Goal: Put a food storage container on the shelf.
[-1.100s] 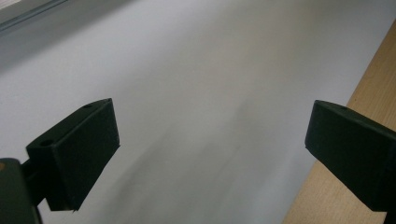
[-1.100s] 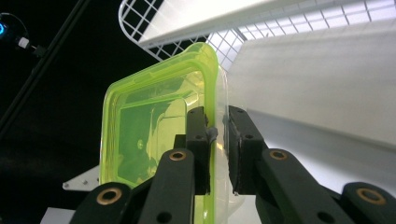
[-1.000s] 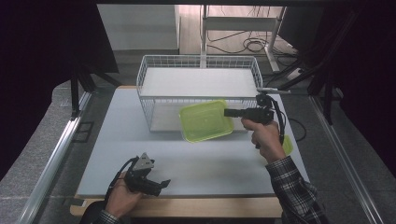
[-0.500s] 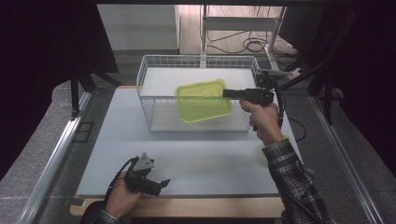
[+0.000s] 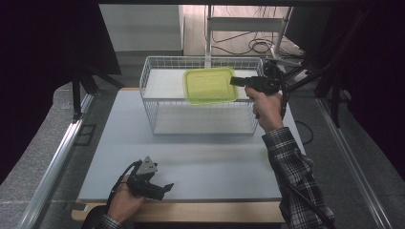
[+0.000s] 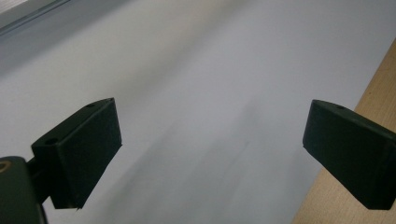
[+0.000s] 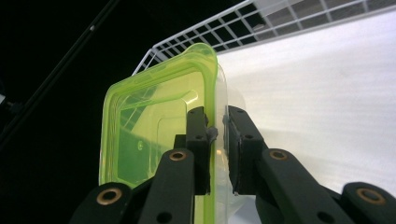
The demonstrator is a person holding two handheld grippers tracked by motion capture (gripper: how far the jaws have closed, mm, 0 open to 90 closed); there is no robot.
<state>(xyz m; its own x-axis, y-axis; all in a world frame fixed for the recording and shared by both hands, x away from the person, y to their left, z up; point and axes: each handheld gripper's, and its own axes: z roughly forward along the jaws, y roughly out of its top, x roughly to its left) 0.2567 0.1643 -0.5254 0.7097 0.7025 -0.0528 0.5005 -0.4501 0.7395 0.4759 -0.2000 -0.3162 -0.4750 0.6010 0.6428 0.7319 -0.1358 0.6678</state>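
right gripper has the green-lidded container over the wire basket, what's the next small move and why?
Probably lower it straight down into the basket. The right gripper is shut on the container by its rim, and the container hangs over the basket's open top, right of middle, with bare floor beneath it.

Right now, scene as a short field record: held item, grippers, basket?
held: green-lidded container, clamped at its rim by the right gripper
container place: in the air over the wire basket
basket: on the grey mat, nothing seen inside
left gripper: jaws open, nothing between them, low over the mat's near edge
right hand: beside the basket's right end
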